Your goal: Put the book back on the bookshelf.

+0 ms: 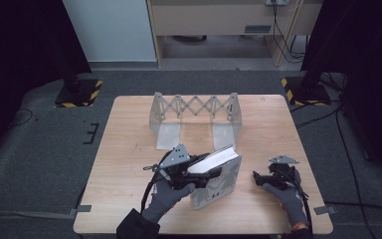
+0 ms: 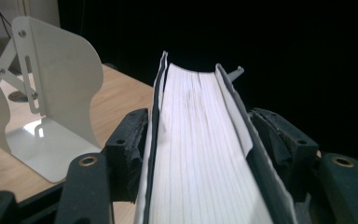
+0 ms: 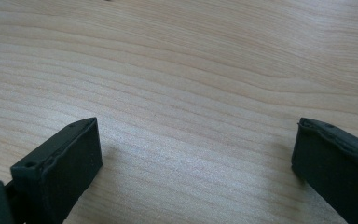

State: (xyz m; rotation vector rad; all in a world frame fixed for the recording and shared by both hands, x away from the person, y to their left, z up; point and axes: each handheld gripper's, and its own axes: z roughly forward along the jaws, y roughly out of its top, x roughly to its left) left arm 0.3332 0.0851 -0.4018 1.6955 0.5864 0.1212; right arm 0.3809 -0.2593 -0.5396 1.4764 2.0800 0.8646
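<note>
Left hand-held gripper (image 1: 202, 174) clamped on book (image 1: 218, 172), one jaw against each cover, held tilted just above bench (image 1: 129, 149) at near centre. Judged stiff across closed covers, fairly heavy, pages liable to fan; best gripped across thickness near the middle. Right hand-held gripper (image 3: 193, 163) resting near right, jaws wide apart over bare wood. Left gripper view gave page edges (image 2: 200, 154) and jaw contact; high view gave expanding bookend rack (image 1: 195, 117) standing farther back.
</note>
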